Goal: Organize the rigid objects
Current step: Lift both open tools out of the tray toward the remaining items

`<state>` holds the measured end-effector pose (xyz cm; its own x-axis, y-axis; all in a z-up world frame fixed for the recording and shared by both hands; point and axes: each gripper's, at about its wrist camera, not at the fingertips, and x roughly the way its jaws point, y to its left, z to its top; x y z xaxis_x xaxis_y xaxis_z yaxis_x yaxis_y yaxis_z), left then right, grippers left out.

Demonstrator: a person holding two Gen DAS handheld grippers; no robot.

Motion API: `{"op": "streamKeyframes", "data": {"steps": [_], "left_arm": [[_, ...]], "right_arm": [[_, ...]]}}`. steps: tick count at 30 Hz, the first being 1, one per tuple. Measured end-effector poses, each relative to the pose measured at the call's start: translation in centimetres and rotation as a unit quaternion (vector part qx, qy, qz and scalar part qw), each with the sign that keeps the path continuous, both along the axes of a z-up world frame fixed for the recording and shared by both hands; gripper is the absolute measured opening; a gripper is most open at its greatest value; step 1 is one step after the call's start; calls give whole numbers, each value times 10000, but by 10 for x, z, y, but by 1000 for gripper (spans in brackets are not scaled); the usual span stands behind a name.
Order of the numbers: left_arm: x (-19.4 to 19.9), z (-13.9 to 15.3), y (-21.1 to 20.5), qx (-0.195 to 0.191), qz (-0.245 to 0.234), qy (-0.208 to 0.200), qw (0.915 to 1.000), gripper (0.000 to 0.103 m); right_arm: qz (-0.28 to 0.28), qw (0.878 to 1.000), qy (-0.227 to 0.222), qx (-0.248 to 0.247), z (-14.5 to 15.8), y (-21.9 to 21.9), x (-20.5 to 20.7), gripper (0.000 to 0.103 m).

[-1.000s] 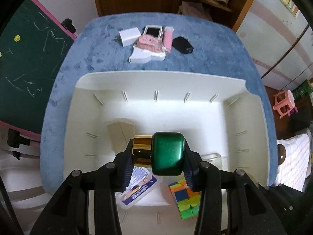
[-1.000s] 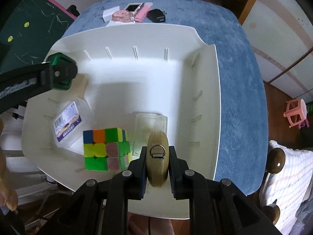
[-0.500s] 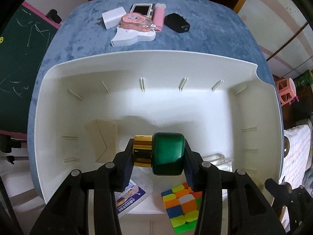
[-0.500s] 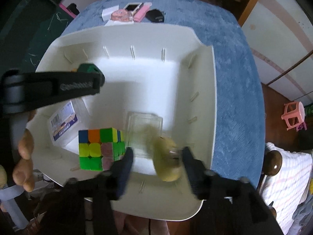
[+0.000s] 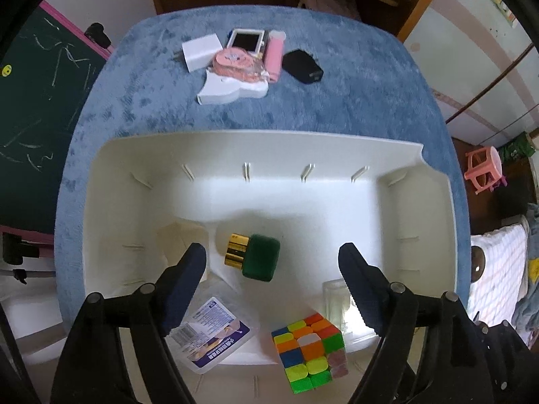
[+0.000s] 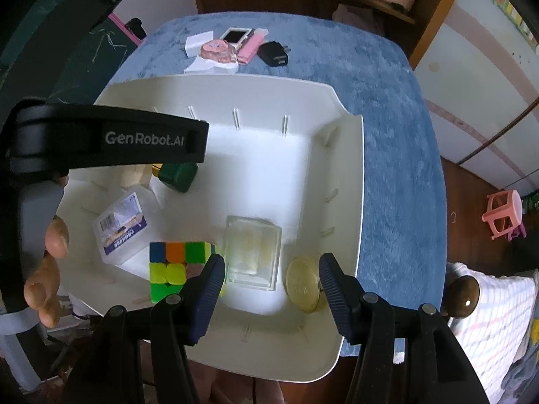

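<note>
Left wrist view: left gripper (image 5: 271,262) fingers spread wide, empty; dark green bottle with gold cap (image 5: 253,256) lies on its side in the white plastic bin (image 5: 269,141). Right gripper (image 6: 271,274) also apart, round tan disc (image 6: 303,284) beside the clear box (image 6: 252,252), likely grouped for tidiness.

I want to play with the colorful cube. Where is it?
The cube lies in the white bin, at its near edge, between the labelled plastic box on its left and the clear box on its right.
</note>
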<state>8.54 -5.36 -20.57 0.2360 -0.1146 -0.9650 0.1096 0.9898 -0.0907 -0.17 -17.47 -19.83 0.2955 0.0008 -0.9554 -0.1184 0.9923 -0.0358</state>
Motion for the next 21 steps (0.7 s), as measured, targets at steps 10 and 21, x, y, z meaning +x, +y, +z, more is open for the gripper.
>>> {"op": "streamKeyframes", "data": {"steps": [10,21], "left_arm": [[1,34,2,-47,-8,-416,9991,83],[7,56,6,-98,104,-600,9981,84]], "right_arm": [[7,9998,-180,107,11,1,5,59],[-17,9993,-306,203,22,-1,13,59]]}}
